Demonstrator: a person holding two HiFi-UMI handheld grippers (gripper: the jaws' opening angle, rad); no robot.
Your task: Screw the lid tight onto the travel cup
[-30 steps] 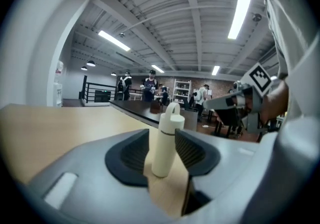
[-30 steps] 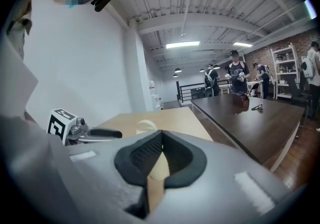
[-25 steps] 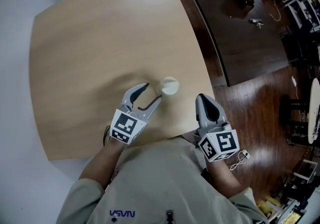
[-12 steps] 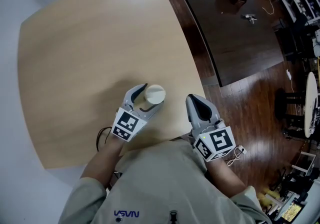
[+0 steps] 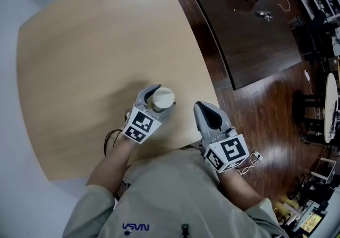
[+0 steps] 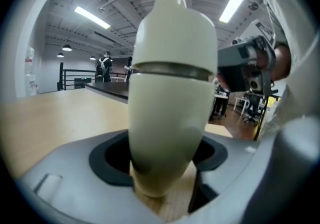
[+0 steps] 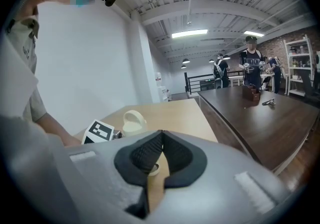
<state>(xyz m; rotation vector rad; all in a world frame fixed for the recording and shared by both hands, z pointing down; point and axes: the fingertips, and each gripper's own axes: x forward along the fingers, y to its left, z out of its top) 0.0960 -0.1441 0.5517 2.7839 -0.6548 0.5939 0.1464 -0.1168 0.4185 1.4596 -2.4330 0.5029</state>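
Between the jaws of your left tongs stands the travel cup, upright on the tabletop and set well back from the tips. Those jaws stand wide and have just been closing a little. Their dark pads meet the cup on both sides, and your left gripper view shows no gap at pad height. Bare wood shows only lower down, beside the cup's narrower foot. The lid sits on top of the cup as a pale dome. A thin metal band runs where lid and body meet, well above the pads.

Your right tongs are closed, pad against pad, and hold nothing. They point slightly downward over the near edge of the tabletop. From them the cup lies ahead and to the left, near but clear of their tips. In your right gripper view the lid's loop handle rises just beyond the marker cube of your left tongs. From your head view the two tongs lie side by side, with only the left one around the cup.
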